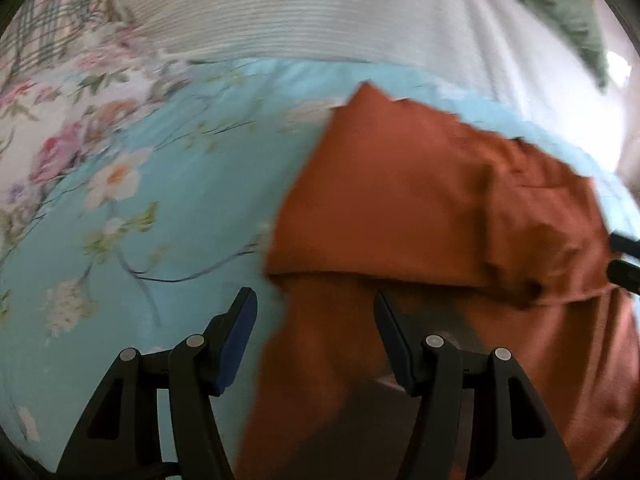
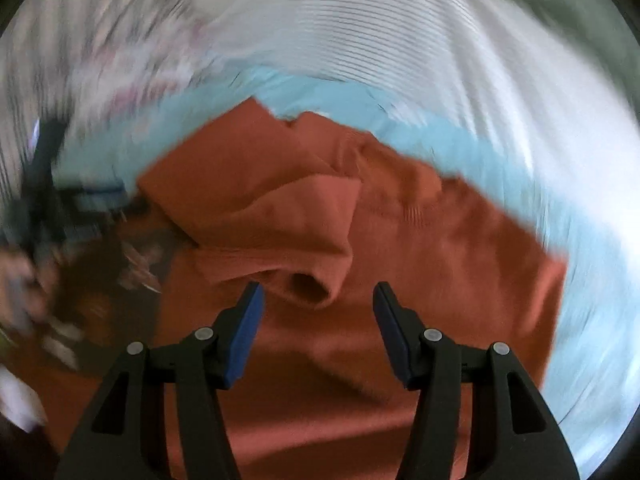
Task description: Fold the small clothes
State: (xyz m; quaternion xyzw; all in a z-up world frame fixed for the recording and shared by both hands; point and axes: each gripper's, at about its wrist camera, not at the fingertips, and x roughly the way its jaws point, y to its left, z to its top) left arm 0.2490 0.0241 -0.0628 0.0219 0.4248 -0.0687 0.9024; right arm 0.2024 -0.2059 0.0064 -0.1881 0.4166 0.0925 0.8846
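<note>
Two grippers, the left gripper [image 1: 316, 308] and right gripper [image 2: 318, 302], hang with jaws wide and empty over the orange shirt [image 2: 400, 240] on the blue bed sheet [image 1: 180, 208], so a bad grab might mess its fold.

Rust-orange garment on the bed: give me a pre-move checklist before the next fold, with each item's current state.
1. Left gripper open, nothing between its pads: ok.
2. Right gripper open, nothing pinched: ok.
3. Rust-orange garment lying on the blue floral bedspread, not hanging off: ok.
4. Garment flat and smooth: not ok; a bunched fold with a tube-like opening sits ahead of the right gripper.
5. Edge or corner to grab identified: cannot tell; both views are motion-blurred.
6. Left gripper over the garment's left edge: ok.
</note>
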